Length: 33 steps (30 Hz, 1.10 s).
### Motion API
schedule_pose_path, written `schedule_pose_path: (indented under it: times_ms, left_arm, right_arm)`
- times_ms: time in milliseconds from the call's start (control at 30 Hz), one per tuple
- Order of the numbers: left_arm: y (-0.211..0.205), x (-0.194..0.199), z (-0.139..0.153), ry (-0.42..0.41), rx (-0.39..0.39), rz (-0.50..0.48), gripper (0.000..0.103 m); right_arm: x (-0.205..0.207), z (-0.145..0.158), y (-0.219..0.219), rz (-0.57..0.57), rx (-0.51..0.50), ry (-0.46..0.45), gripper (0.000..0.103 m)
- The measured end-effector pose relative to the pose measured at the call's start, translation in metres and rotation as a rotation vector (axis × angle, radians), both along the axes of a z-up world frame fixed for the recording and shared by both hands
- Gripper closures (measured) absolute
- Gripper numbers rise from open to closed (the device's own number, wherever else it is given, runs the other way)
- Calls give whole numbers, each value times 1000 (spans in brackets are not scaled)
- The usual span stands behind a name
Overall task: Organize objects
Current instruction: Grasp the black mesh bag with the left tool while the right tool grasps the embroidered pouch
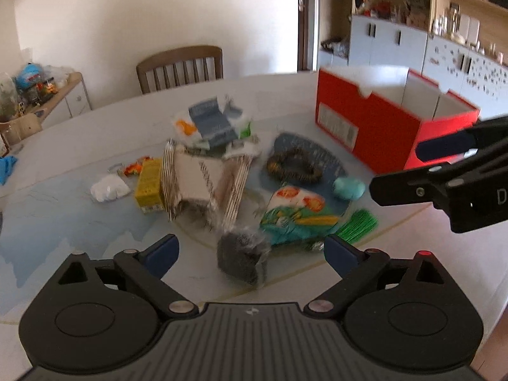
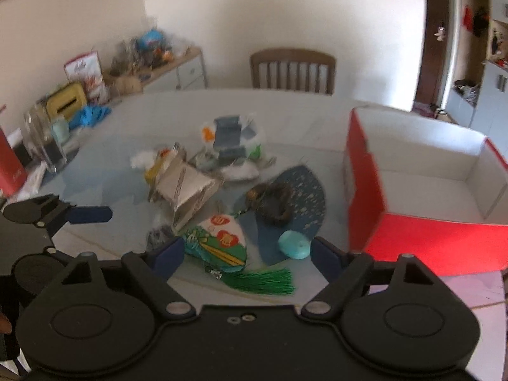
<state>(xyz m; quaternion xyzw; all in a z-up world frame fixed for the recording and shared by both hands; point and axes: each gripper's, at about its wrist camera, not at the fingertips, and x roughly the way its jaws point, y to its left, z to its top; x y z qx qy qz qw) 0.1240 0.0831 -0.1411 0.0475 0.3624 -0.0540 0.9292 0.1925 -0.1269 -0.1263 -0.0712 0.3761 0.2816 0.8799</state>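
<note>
Reaching toward the clutter heaped mid-tabletop (image 1: 79, 197) looks like the step in hand, nothing yet in the red cardboard box (image 1: 374, 127) at right. Left gripper (image 1: 250, 254) fingers are wide apart, a grey fuzzy pouch (image 1: 241, 260) between them untouched; right gripper (image 2: 247, 254) fingers, also apart, frame a green embroidered sachet (image 2: 219, 244). Next: close on one.

Both wrist cameras look forward and steeply down over their own fingers at the round table (image 1: 79, 209), fairly near. The left view sits left of the right one, whose gripper (image 1: 412, 171) intrudes at three o'clock. Both share the clutter, red box (image 2: 412, 241) and chair (image 2: 292, 70) at twelve o'clock.
</note>
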Motion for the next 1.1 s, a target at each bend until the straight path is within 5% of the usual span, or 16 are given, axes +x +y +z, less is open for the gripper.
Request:
schedule_pose_path:
  times_ms: [733, 1033, 1100]
  left_arm:
    - [28, 31, -42, 88, -29, -94, 45]
    - [32, 33, -40, 90, -23, -103, 60]
    - [33, 33, -38, 84, -21, -101, 61]
  right_arm:
    - [44, -51, 71, 128, -152, 114, 27]
    - [46, -51, 71, 91, -125, 150, 44]
    - [46, -48, 68, 80, -109, 154, 56]
